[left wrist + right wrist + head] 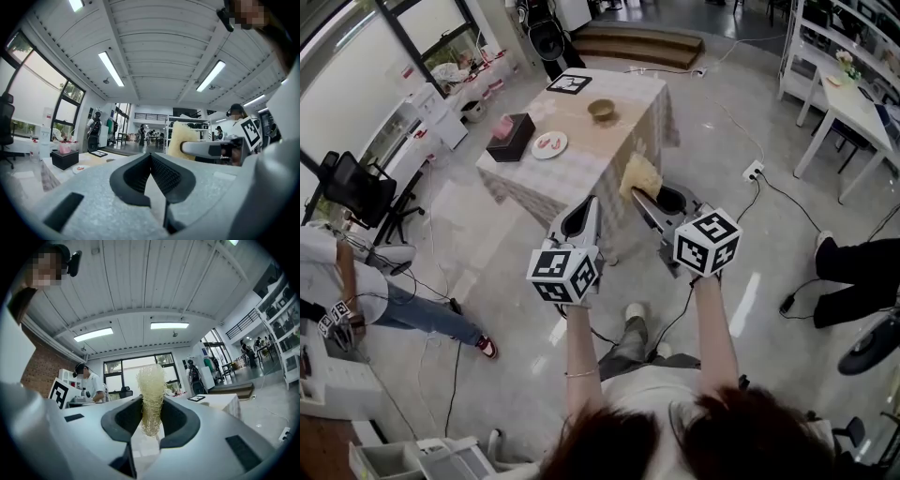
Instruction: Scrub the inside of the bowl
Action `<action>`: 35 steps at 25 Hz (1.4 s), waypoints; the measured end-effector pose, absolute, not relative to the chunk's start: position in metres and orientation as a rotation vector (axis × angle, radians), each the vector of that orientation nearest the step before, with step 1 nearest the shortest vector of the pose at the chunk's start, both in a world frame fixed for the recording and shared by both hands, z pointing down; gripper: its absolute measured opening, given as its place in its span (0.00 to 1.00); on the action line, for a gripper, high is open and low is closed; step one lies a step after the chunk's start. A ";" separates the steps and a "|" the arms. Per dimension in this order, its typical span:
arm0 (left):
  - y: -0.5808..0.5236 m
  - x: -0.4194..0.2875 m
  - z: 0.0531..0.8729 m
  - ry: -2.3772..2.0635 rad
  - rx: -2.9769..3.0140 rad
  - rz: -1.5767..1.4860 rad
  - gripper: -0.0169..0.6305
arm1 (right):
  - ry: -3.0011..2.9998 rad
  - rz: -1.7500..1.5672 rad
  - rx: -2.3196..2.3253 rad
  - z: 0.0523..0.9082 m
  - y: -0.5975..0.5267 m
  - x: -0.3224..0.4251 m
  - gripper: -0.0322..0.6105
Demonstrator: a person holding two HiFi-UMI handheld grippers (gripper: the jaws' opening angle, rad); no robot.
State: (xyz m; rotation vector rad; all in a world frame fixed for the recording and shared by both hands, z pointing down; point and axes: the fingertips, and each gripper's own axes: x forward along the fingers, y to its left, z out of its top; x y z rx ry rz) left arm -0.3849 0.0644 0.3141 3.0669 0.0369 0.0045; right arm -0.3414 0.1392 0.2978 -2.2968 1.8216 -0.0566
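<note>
Over on the left, our left gripper (150,154) is pinched shut with nothing in it, held level and well short of the pale check-clothed table (581,159). There's our first worry: if it arrives closed, nothing braces the bowl, and a light dish on cloth may well skate or tip under the first push. Moving across, the small round olive-brown bowl (602,110) sits toward the table's far edge, just this side of the black-and-white marker card (581,83), so we're facing a long reach over the cloth. On the right, our right gripper (151,401) is closed on a pale yellow fibrous loofah sponge (639,173), gripped low with most of it standing free. We'd guess it could fold or slip out once it's pressed hard against the bowl's wall. The bowl itself stands upright, mouth up, apart from everything else on the table, and it's too small here to tell whether it's dirty.
</note>
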 end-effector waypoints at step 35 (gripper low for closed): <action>-0.063 -0.187 0.346 0.210 2.994 0.080 0.04 | 1.711 -0.161 -2.486 0.338 0.011 -0.160 0.20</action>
